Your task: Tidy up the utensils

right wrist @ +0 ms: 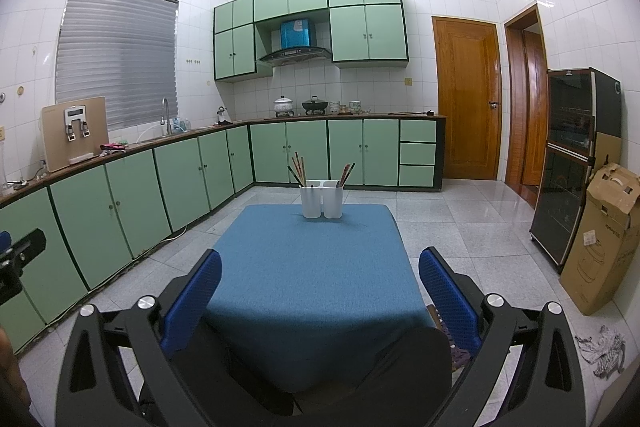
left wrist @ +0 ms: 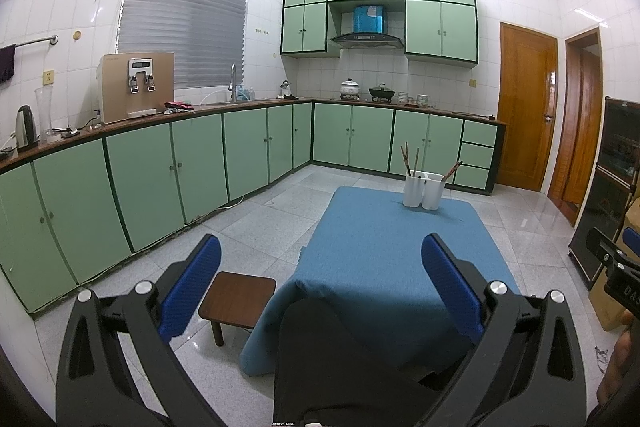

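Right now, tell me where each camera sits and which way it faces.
Left wrist: on the left tool, open, facing across the blue-covered table from its left side toward the white chopstick holder; right tool at the right edge.
Right wrist: on the right tool, open, facing straight down the table to the holder; left tool at the left edge.
Shared: table, holder, chopsticks, green cabinets.
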`<state>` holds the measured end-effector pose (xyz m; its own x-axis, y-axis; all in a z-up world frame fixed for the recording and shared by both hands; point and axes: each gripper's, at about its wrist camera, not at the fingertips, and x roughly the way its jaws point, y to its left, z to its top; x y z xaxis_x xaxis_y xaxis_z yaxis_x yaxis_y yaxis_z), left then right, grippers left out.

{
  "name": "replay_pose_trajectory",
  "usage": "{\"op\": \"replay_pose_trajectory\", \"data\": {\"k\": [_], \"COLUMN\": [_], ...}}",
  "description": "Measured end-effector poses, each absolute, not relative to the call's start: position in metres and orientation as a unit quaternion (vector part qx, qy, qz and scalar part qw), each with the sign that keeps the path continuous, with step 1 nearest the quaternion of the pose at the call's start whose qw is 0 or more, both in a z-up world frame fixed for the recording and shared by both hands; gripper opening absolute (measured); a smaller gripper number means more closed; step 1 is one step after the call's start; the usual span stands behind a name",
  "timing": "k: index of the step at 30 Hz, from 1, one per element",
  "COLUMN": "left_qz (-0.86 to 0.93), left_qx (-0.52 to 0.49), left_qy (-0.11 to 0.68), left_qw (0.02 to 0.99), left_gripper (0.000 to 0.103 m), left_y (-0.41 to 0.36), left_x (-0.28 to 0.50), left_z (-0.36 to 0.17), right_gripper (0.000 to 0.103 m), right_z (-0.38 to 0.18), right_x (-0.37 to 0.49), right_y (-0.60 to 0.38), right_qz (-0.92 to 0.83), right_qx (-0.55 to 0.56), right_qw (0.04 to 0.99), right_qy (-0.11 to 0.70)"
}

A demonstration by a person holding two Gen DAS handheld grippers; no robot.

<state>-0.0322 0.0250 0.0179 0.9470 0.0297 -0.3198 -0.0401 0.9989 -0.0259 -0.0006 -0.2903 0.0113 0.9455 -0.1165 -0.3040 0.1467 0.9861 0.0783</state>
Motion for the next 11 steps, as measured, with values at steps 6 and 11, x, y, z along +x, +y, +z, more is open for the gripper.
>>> {"op": "replay_pose_trajectory", "data": {"k": [6, 11], "left_qz": [0.015, 0.014], "left_qx": [-0.016, -0.017], "left_qy": [0.164, 0.164], "left_qw": [0.986, 0.986], "left_gripper": [0.097, 0.097], "left_y": [0.0258, 0.0253], "left_x": [-0.0312, -0.0308], "left_z": [0.0166, 0.0177], "right_gripper": [0.097, 0.097], "right_z": [0.0117, 0.0114], "right_x": [-0.0009, -0.0005], "right_y": [-0.2903, -0.2900], "right_qz": [-0.067, -0.067], "right_qx": [0.050, 0.050], "right_qw": [0.985, 0.985], "right_qy": [0.151, 0.151]}}
